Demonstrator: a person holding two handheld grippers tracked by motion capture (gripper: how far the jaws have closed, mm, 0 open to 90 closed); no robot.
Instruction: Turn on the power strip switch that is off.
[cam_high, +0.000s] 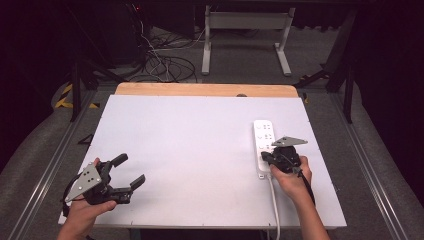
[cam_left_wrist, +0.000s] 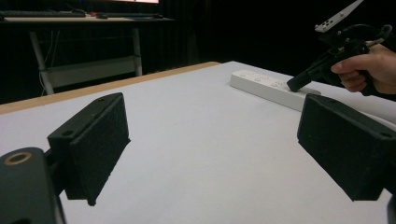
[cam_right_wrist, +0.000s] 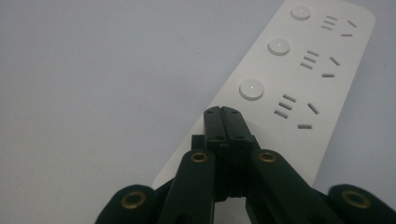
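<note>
— The jaws? 
— Right gripper (cam_right_wrist: 222, 112) pressed together, tips on the white power strip (cam_right_wrist: 299, 79), perhaps on a button. Left gripper (cam_high: 125, 172) spread wide, empty.
— Nearby?
— Its white cord (cam_high: 274, 200); bare white tabletop (cam_high: 190, 140).

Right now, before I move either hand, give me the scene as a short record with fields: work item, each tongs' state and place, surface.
work item: white power strip, lying flat on the right part of the table, three round buttons in the right gripper view, cord trailing toward the near edge
right tongs: jaws pressed together, nothing between them, tips on or just above the strip's near end; contact unclear
left tongs: jaws wide apart, holding nothing, at the near left corner, far from the strip
surface: white table, wooden strip along its far edge
</note>
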